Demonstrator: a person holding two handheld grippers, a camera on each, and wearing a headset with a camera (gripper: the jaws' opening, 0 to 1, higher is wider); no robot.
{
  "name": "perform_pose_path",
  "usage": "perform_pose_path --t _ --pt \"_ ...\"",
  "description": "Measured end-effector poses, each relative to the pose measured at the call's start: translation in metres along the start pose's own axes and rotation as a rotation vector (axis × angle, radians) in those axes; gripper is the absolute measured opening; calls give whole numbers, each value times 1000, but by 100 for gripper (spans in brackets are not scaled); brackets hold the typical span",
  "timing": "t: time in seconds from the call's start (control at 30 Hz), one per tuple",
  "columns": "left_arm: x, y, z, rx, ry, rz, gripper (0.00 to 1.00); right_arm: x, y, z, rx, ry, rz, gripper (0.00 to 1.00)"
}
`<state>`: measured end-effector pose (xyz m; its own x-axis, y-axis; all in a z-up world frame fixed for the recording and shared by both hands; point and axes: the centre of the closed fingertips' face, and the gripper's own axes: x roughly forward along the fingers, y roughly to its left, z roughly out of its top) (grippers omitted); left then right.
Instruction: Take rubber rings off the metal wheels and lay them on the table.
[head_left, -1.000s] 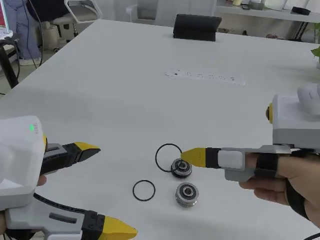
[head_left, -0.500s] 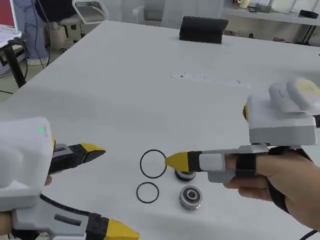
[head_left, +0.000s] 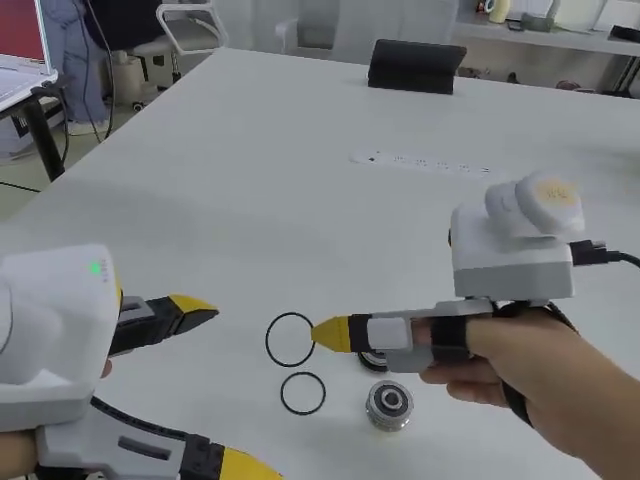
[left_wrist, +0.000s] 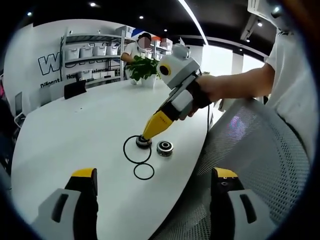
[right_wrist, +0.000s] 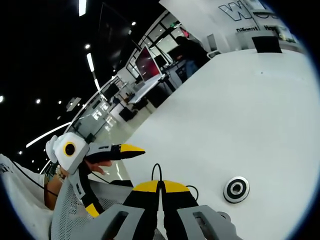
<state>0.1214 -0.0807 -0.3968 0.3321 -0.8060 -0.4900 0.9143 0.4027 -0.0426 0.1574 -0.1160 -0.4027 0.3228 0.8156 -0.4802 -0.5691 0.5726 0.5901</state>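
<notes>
Pulled left from wheel (left_wrist: 144, 143), large rubber ring (head_left: 267, 338) is pinched by right gripper (head_left: 322, 333); left gripper (left_wrist: 153, 174) spread

White counter (head_left: 250, 180) carries a large ring (head_left: 267, 339), a small ring (head_left: 281, 393) near it, one wheel (head_left: 389, 402), another wheel (head_left: 372, 358) partly hidden, and farther off a power strip (head_left: 420, 163) and a black box (head_left: 417, 66).

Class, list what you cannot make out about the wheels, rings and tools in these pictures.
- Far wheel: in the head view the right tool covers most of it.
- Left tool: its lower jaw is cut off by the head view's bottom edge.
- Larger ring: in the right gripper view, mostly hidden behind that tool's shut jaws.
</notes>
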Motion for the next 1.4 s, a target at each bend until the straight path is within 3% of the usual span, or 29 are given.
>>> perform_pose_path --t 0.13,0.3,0.43,1.03,1.4 --pt "0 1 -2 -6 6 2 92 5 -10 -15 95 -5 1 0" --pt "0 2 -2 -20 5 7 92 7 -26 -28 116 25 -35 0" --pt "0 2 -3 -35 5 6 91 9 -32 -34 183 21 -35 0" --pt "1 4 -6 -59 15 10 91 15 -48 -42 181 57 -74 0" --pt "1 5 -6 -66 15 11 91 17 -49 -45 163 73 -79 0"
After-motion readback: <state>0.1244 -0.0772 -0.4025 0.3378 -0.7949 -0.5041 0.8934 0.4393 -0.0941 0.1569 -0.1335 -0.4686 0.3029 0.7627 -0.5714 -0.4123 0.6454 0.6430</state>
